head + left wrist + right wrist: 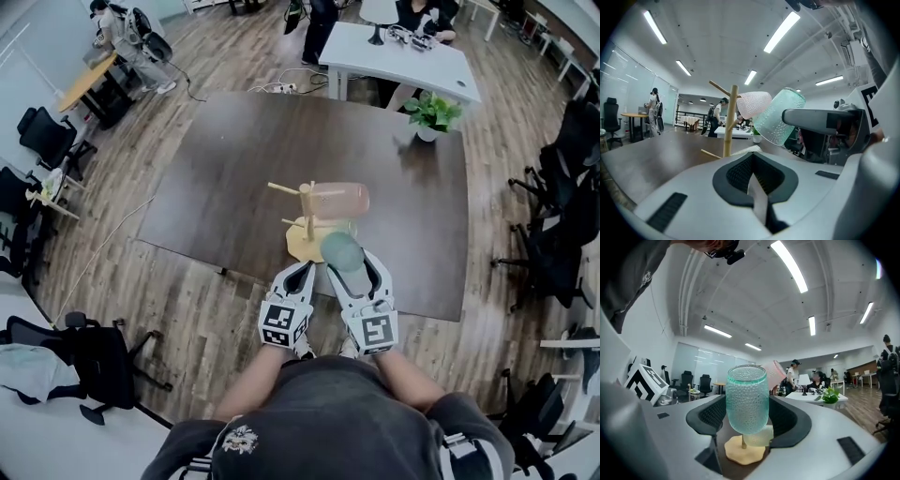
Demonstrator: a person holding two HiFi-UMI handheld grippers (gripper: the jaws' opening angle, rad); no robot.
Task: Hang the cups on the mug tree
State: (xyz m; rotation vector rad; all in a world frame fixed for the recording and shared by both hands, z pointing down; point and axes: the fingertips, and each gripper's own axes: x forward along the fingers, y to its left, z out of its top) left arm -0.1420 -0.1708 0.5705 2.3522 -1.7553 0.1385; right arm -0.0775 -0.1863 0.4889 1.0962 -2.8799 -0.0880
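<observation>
A wooden mug tree (pixel 310 212) stands near the front edge of the dark table (pixel 234 178). On one of its pegs hangs a pink cup (pixel 344 199), mouth towards the post. Low by the tree's base I see a pale cup (pixel 761 434). My right gripper (pixel 350 265) is shut on a green dimpled cup (pixel 342 251), held just in front of the tree (pixel 744 450); that cup (pixel 746 399) fills the space between the jaws. My left gripper (pixel 302 273) sits beside it at the left, shut with nothing in it. In the left gripper view, the green cup (pixel 778 117) and pink cup (pixel 753 103) show right of the post (pixel 730 122).
A potted plant (pixel 431 114) stands at the table's far right corner. Behind it is a white desk (pixel 403 56) with people at it. Office chairs (pixel 562 225) crowd the right side, and another chair (pixel 94 361) is at my left.
</observation>
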